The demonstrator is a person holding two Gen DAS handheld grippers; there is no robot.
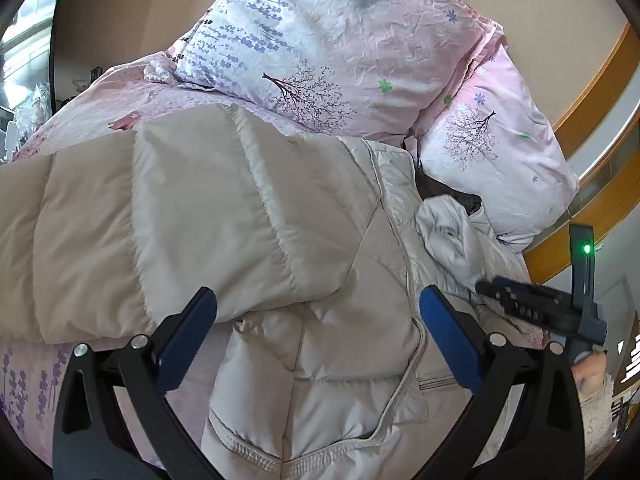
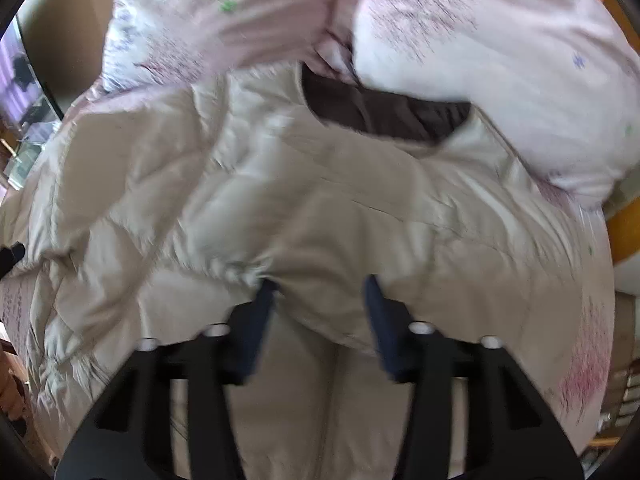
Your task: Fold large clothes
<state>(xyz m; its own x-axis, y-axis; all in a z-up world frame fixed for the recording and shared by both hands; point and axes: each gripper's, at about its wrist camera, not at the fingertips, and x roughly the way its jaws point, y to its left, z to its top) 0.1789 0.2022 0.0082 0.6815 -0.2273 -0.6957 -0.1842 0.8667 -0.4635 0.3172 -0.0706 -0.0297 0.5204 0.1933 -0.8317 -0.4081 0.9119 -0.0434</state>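
1. A beige quilted jacket [image 1: 240, 216] lies spread over a bed, filling the middle of the left wrist view from 9 o'clock across to about 3 o'clock.
2. One padded panel of the jacket is folded over the rest; its lower edge runs just above the left gripper [image 1: 318, 304].
3. The left gripper is released: its two blue fingers [image 1: 188, 336] stand wide apart at 7 and 5 o'clock, with jacket fabric lying between them but not pinched.
4. The right gripper [image 1: 532, 304] shows in the left wrist view at 4 o'clock, a dark tool with a green light, its tip touching the pale crumpled part of the jacket.
5. In the right wrist view, which is blurred, the right gripper [image 2: 320, 288] has its fingers [image 2: 260, 312] partly apart with a bulge of jacket [image 2: 304, 208] between them; whether they clench the cloth I cannot tell.
6. The jacket's dark brown lining [image 2: 380, 112] shows at 12 o'clock in that view, at the collar opening.
7. Two floral pillows lie beyond the jacket: one pillow [image 1: 340, 40] at 12 o'clock, a second pillow [image 1: 492, 152] at 2 o'clock, touching the collar end.
8. A pink bedsheet [image 1: 100, 100] shows at 10 o'clock, under the jacket.
9. A wooden headboard [image 1: 592, 96] curves along 3 o'clock.
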